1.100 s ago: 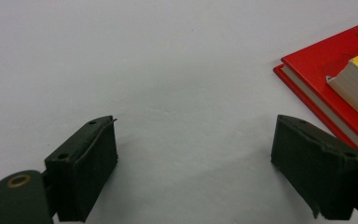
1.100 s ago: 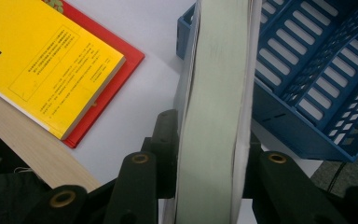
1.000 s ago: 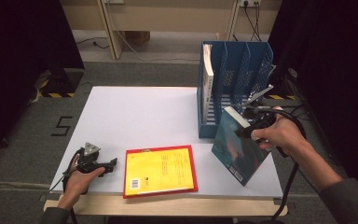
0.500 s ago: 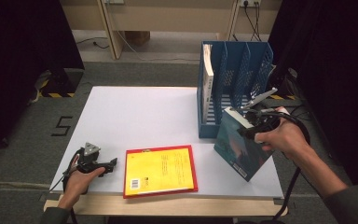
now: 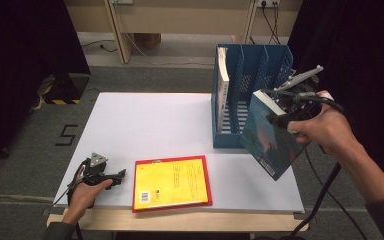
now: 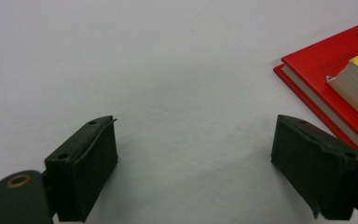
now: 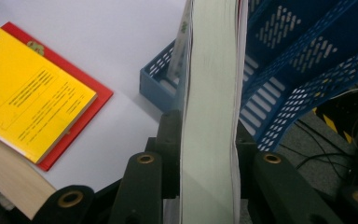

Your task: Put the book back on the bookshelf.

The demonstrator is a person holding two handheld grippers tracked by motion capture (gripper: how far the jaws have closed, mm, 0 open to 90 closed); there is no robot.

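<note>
My right gripper [image 5: 281, 114] is shut on a teal-covered book [image 5: 269, 137] and holds it tilted in the air, clear of the table, just in front and to the right of the blue file rack [image 5: 252, 70]. In the right gripper view the book's page edge [image 7: 209, 93] runs up between the jaws of the right gripper [image 7: 207, 135], which press on both covers. My left gripper [image 5: 119, 175] rests on the white table [image 5: 150, 120] at the front left. It stands open with bare table [image 6: 168, 56] between its jaws, left of a yellow book [image 5: 170, 180].
The yellow book [image 7: 32, 93] lies on a larger red book [image 7: 93, 100] near the table's front edge. A white-spined book [image 5: 223, 75] stands in the rack's leftmost slot; the other slots [image 7: 298, 56] look vacant. Dark curtains flank the table.
The right hand has lifted the teal book off the table and raised it toward the rack's top. The left hand and the yellow and red books have stayed where they were.
</note>
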